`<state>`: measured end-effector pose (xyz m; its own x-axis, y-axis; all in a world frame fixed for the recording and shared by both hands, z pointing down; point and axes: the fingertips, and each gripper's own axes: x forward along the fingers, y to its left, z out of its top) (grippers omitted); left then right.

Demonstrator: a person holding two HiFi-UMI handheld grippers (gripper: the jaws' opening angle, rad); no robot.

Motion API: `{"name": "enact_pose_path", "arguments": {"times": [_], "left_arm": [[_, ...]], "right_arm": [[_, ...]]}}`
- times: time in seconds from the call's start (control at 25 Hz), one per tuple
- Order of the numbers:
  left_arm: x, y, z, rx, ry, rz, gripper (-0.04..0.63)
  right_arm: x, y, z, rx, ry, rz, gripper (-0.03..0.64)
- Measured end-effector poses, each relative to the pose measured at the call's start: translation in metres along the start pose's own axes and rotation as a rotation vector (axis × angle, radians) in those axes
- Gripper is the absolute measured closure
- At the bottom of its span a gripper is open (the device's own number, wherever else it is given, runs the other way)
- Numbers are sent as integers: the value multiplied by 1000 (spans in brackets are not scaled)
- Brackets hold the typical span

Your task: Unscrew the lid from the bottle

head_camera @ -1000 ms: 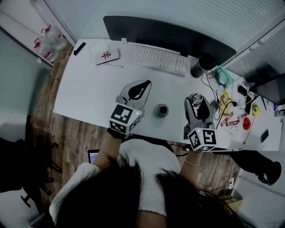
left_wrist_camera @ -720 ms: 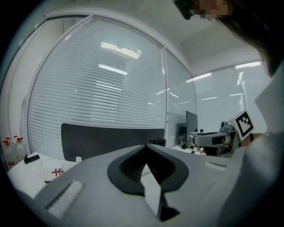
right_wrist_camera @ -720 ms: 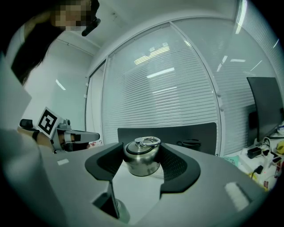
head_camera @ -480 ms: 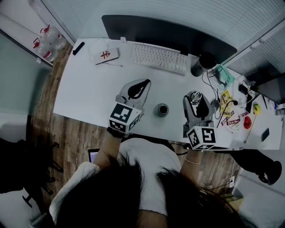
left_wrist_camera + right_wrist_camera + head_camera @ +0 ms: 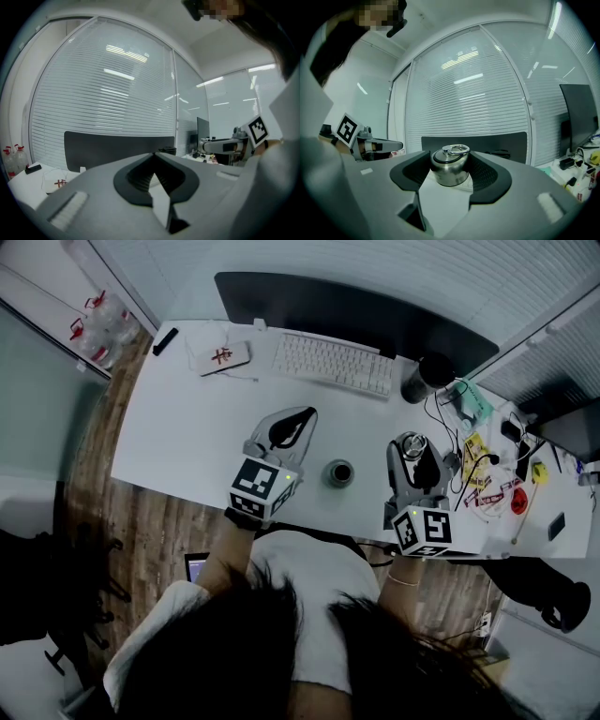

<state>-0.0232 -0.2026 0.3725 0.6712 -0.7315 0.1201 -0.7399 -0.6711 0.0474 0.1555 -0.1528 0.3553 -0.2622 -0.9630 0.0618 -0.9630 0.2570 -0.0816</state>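
Note:
A small dark bottle (image 5: pixel 340 472) stands upright and open-topped on the white desk (image 5: pixel 187 437), between my two grippers and touched by neither. My right gripper (image 5: pixel 411 444) is shut on a steel lid (image 5: pixel 450 166) with a ring on top. The lid (image 5: pixel 412 449) is held to the right of the bottle, apart from it. My left gripper (image 5: pixel 296 419) lies to the bottle's left, its jaws shut with nothing between them; in the left gripper view the left gripper (image 5: pixel 153 158) shows its tips meeting.
A white keyboard (image 5: pixel 333 364) and a dark monitor (image 5: pixel 356 315) stand at the back. A black cup (image 5: pixel 427 376) is at the back right, with cables and small items (image 5: pixel 487 479) at the right. A white pouch (image 5: pixel 225 357) lies at the back left.
The right gripper with the lid has drifted very slightly left. The left gripper and the bottle have not moved.

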Motion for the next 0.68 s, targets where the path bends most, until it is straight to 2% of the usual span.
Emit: {"name": "enact_pose_path", "arguments": {"times": [0.68], "left_arm": [[-7,-6,3,4,-9,19,537]], "right_arm": [[-4,1,-1,13,0,24,360]]}}
